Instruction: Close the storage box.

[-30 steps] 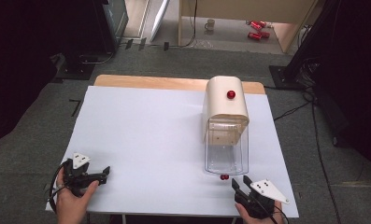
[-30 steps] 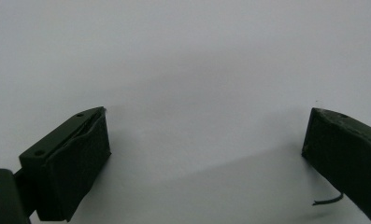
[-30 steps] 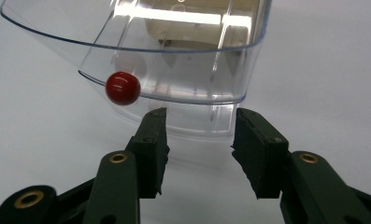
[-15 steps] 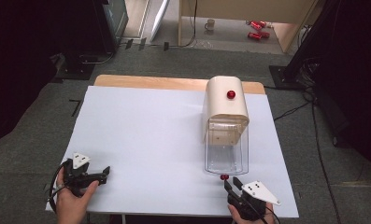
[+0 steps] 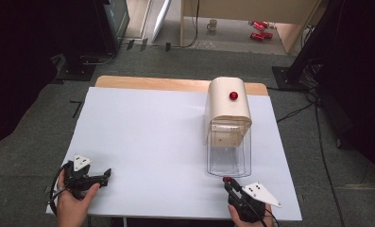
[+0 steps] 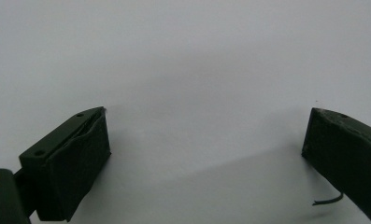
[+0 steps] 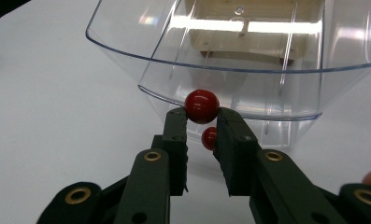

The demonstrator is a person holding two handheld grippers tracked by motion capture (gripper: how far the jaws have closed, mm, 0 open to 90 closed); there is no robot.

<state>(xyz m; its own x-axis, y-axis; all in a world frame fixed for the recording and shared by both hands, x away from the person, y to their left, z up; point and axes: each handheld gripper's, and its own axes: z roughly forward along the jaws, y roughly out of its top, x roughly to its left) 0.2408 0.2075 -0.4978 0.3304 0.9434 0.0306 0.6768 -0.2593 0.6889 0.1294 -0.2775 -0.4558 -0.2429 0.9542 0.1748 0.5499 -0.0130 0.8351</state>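
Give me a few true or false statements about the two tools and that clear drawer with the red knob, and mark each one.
1. The right tool is shut on the red knob at the front of the clear drawer. True; its jaws have just been closing and now clamp the knob.
2. The left tool grips a red ball. False; its jaws stand wide apart over the bare white table.
3. The clear drawer is pulled out from the cream-coloured box. True.
4. The box has a red button on top. True.
5. The left tool touches the drawer. False; it sits at the table's near left corner, far from it.
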